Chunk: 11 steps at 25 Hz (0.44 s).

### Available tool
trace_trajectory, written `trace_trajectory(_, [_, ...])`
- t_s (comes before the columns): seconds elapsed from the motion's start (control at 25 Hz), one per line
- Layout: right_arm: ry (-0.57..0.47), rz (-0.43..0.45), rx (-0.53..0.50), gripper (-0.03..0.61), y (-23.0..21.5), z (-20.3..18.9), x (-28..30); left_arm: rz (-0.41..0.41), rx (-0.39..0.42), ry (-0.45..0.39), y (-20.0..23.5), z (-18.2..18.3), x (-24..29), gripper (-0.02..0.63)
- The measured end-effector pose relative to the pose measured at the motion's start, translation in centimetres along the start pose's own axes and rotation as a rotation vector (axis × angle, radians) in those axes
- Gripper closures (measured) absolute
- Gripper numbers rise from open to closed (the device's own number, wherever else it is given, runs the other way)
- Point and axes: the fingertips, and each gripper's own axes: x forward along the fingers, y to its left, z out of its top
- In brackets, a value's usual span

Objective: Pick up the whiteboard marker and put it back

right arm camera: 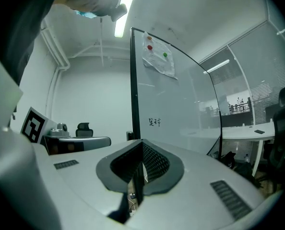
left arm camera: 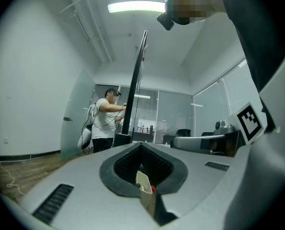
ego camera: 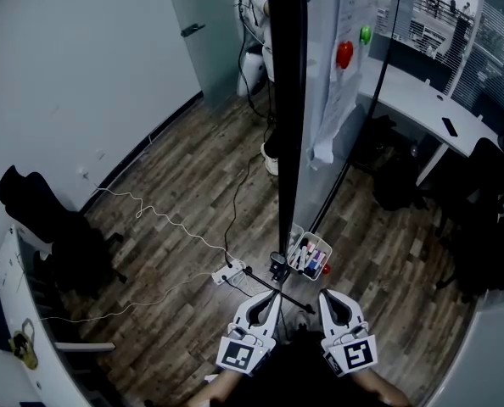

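The whiteboard (ego camera: 320,75) stands edge-on ahead of me, its dark frame (ego camera: 286,100) rising up the middle of the head view. A small clear tray (ego camera: 296,241) hangs at its foot and holds several markers (ego camera: 309,259) with coloured caps. My left gripper (ego camera: 275,294) and right gripper (ego camera: 325,296) are held low, side by side, just short of the tray; both are shut with nothing in them. In the left gripper view the shut gripper (left arm camera: 141,145) shows a sliver of the white tray (left arm camera: 143,181) below. The right gripper (right arm camera: 142,143) points at the whiteboard face (right arm camera: 176,109).
A power strip (ego camera: 227,272) and loose cables (ego camera: 167,219) lie on the wood floor left of the board's stand legs (ego camera: 293,299). A person (left arm camera: 104,123) stands at the board's far end. A black chair (ego camera: 57,227) is at left, a white desk (ego camera: 430,108) at right.
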Motion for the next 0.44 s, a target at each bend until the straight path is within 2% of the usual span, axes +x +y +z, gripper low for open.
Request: trace_trajectory(0.44, [-0.006,0.0,-0.002,0.565,-0.28,-0.28,0.03,0.0,-0.002,-0.004,-0.24,-0.08,0.23,0.606])
